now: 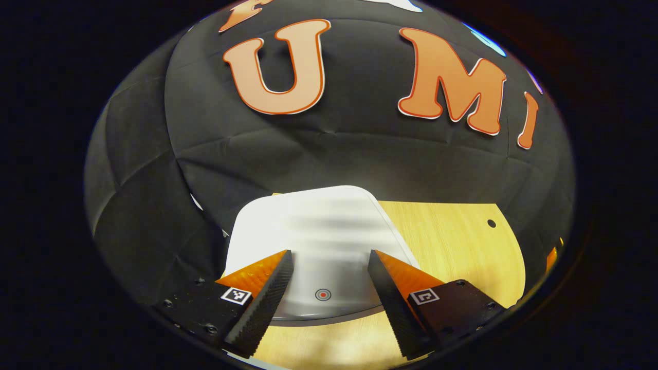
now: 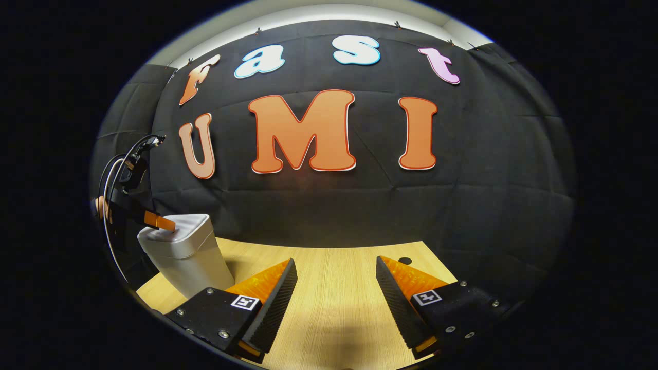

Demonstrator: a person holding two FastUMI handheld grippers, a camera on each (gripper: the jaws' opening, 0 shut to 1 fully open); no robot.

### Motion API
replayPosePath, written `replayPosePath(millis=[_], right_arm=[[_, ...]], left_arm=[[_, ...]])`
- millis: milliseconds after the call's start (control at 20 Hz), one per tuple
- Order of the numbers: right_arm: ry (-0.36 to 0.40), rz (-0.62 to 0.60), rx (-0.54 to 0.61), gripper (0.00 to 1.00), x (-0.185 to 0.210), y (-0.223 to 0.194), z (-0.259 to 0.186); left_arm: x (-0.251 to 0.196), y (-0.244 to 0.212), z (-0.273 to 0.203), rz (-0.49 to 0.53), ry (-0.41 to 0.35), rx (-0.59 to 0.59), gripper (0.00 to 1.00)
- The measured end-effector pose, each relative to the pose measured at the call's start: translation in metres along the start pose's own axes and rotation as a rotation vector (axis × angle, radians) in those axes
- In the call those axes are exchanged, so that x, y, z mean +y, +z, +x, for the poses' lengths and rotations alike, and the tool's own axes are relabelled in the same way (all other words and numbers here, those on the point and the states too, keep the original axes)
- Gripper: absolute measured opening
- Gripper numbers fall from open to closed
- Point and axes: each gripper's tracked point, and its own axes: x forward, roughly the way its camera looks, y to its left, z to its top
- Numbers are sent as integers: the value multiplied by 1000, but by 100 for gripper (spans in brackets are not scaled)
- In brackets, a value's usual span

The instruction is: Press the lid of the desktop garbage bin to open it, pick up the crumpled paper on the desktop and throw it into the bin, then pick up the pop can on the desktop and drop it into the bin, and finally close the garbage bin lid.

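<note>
Both tongs gape wide; left tongs (image 1: 330,288) hover over the bin lid (image 1: 313,231); press squarely near its marked front edge; right tongs (image 2: 336,293) wait beside the bin.

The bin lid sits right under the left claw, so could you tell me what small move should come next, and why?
Probably lift the left claw straight up. In the right gripper view its tip rests on the bin lid, which lies flat, and the lid looks blurred in the left gripper view, so whether it has released is unclear. The right claw hangs open over the bare table.
</note>
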Motion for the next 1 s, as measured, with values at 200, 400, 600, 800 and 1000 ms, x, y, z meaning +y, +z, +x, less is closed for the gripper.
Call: replayPosePath(millis=[200,400,600,800,1000], right_arm=[[16,3,0,93,-1,0,2],[22,3,-6,93,-7,3,2],[21,5,-13,93,-12,7,0],[22,13,-17,93,-14,9,-4],[25,10,-27,93,-17,12,-10]], left_arm=[[2,1,0,14,-7,-21,96],[2,17,-6,-20,8,-98,96],[-13,55,-23,15,35,-328,96],[-42,84,-51,49,-17,-487,94],[-75,88,-84,39,-53,-565,94]])
